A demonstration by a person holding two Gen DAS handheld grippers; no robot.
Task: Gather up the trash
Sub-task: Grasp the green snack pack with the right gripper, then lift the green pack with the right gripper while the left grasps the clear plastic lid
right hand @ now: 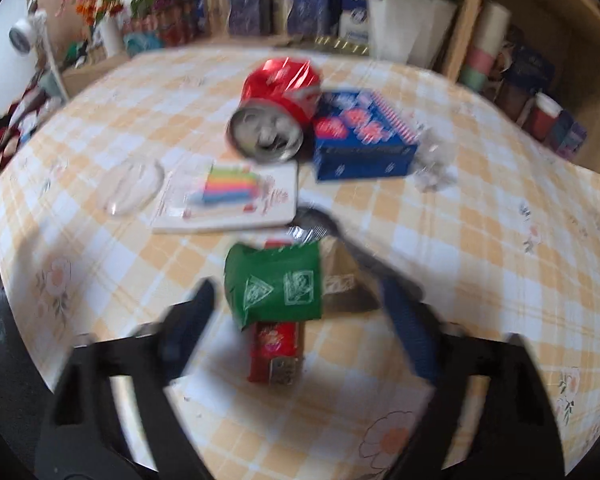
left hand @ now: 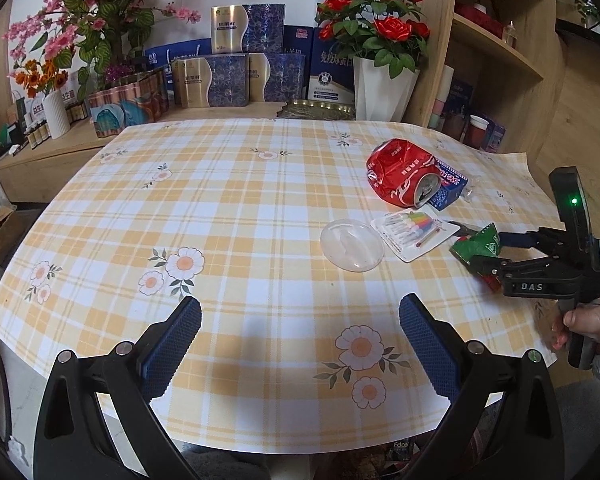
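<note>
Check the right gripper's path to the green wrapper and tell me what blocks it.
Nothing visible blocks it. The green wrapper already lies between the open fingers of the right gripper, with bare tablecloth on either side. The pads are not yet pressing on it. The card of markers and crushed can lie beyond it.

black grippers, blue pads

left gripper [left hand: 300,320]: black arms, blue textured pads [left hand: 178,340], silver screws. right gripper [left hand: 485,249]: black frame marked "das", green light, grey handle in a bare hand [left hand: 586,320]. its pads [right hand: 410,332] are blue too.
</note>
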